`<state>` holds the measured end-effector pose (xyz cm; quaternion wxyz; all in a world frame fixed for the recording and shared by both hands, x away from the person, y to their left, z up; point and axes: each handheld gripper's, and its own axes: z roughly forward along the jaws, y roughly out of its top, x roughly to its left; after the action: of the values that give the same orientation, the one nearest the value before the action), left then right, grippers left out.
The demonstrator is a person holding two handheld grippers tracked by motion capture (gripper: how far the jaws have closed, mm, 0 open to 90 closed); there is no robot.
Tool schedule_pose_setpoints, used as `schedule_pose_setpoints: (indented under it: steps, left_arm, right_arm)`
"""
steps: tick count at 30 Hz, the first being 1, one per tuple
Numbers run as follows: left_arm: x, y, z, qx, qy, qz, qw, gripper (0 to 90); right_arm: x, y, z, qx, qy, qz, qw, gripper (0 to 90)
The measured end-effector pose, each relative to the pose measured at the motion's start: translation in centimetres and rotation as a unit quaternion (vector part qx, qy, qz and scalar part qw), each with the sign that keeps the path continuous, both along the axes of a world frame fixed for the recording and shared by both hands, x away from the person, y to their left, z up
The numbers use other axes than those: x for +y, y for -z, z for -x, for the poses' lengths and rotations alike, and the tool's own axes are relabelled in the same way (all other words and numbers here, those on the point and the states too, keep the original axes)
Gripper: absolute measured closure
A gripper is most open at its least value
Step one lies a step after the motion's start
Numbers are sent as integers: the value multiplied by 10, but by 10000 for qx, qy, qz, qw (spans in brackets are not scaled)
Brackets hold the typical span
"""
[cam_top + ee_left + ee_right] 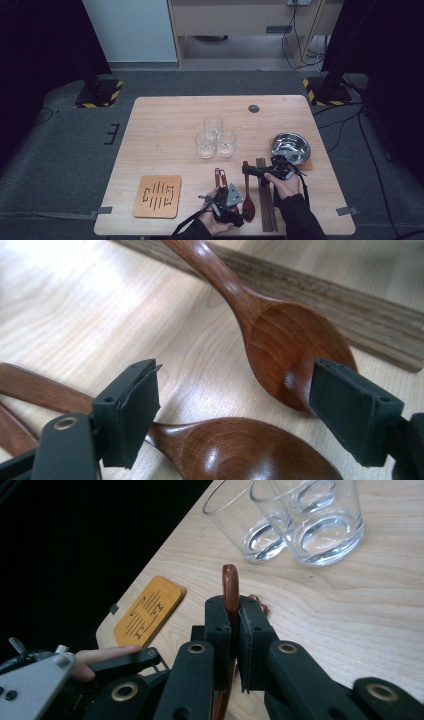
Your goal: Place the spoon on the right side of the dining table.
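Now my right claw is clamped on a wooden spoon's handle. Meanwhile my left claw gapes over another wooden spoon's bowl on the tabletop.

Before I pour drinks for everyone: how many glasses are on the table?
3. They stand clustered mid-table: one glass at the back, one front left, one front right. None looks hidden.

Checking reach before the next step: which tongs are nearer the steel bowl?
Right. The right tongs sit just left of the steel bowl, gripping a spoon handle; the left tongs are farther left.
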<state>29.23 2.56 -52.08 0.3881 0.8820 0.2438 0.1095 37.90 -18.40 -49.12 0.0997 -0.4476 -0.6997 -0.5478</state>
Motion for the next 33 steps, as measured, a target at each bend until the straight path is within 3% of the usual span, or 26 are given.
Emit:
schedule_pose_setpoints:
  steps: [8,14,23,33]
  left_arm:
    - [14,-13,0,-126,-142,184,9996,187]
    - [36,-22,-4,-203,-387,290,9986,185]
    - [71,-31,-10,-291,-804,445,9953,184]
    - [106,-32,-14,-319,-1225,471,9908,180]
  right_arm:
    - [-7,-7,-1,-224,200,-45,9995,850]
    - [-12,-11,-1,-364,349,-73,9987,849]
    - [-20,-15,-2,-461,536,-146,9974,849]
    - [-28,-21,-3,-643,747,-131,9950,849]
